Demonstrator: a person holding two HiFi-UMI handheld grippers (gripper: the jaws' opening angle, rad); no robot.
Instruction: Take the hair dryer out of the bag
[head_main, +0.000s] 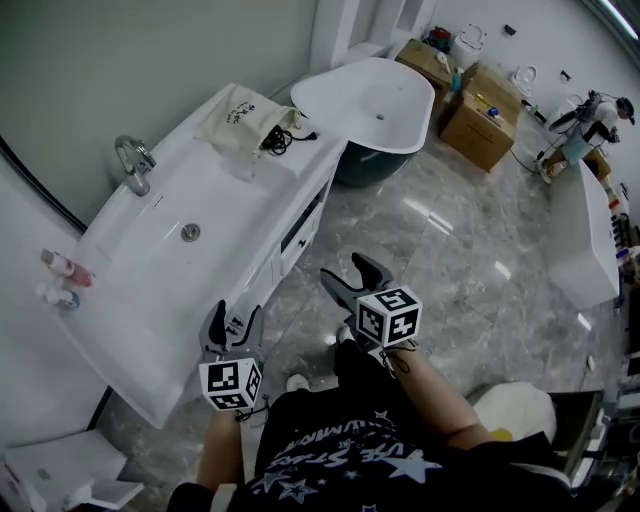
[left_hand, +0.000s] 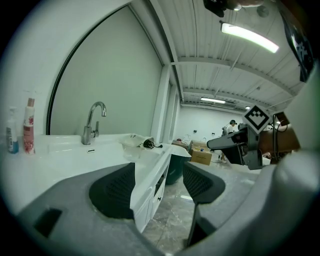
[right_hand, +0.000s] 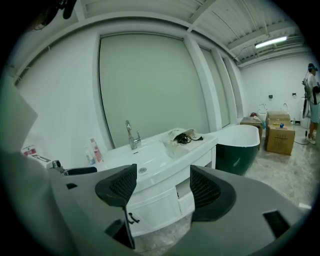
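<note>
Bathrm showroom: vanity basin (head_main: 232, 198), freestanding tub (head_main: 352, 100), cardboard boxes (head_main: 482, 122) on floor.

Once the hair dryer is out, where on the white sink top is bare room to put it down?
Bare: the sink top between drain and bag, and its near end in front of the bottles. Crowded: the far end, with bag and black cord.

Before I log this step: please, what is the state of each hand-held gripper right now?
Left hand-held gripper: open, nothing between its jaws.
Right hand-held gripper: open, nothing between its jaws.
</note>
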